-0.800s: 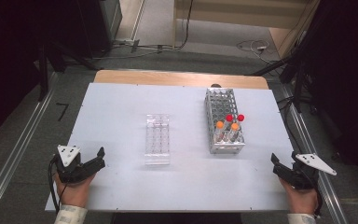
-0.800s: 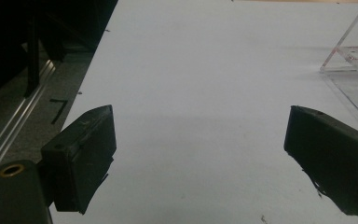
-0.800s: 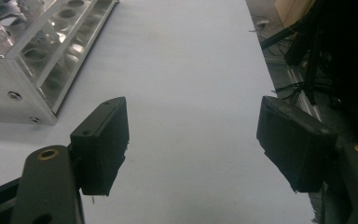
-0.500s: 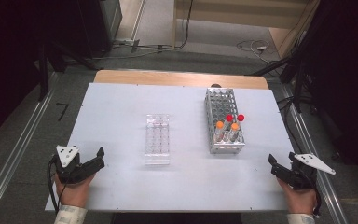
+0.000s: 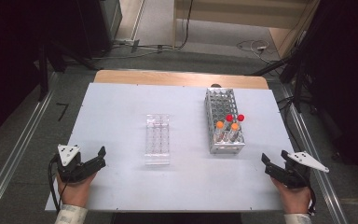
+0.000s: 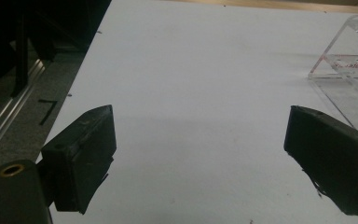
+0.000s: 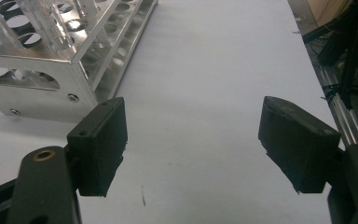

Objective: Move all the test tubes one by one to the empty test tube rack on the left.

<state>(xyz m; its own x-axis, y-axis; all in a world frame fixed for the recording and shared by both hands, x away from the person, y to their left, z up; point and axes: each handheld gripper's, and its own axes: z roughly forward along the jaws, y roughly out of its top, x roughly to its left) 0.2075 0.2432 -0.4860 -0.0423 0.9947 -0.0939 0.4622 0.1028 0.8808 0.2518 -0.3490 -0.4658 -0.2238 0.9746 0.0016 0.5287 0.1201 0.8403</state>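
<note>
1. The left tongs (image 5: pixel 95 158) sit at the near left of the white bench (image 5: pixel 121 102), jaws spread wide with nothing between them, held in the person's left hand (image 5: pixel 77 189).
2. The right tongs (image 5: pixel 271 167) sit at the near right edge, jaws likewise spread and empty (bare bench between them in the right gripper view).
3. A clear plastic tube rack (image 5: pixel 158 139) lies mid-bench, its long axis running away from the person; faint reddish marks near its far end are too blurred to read.
4. A metal test-tube rack (image 5: pixel 223 120) stands right of it, long axis the same way, well apart.
5. Its near end holds two orange-capped tubes (image 5: pixel 220 125) and, just behind, two red-capped tubes (image 5: pixel 240 117), all upright.
</note>
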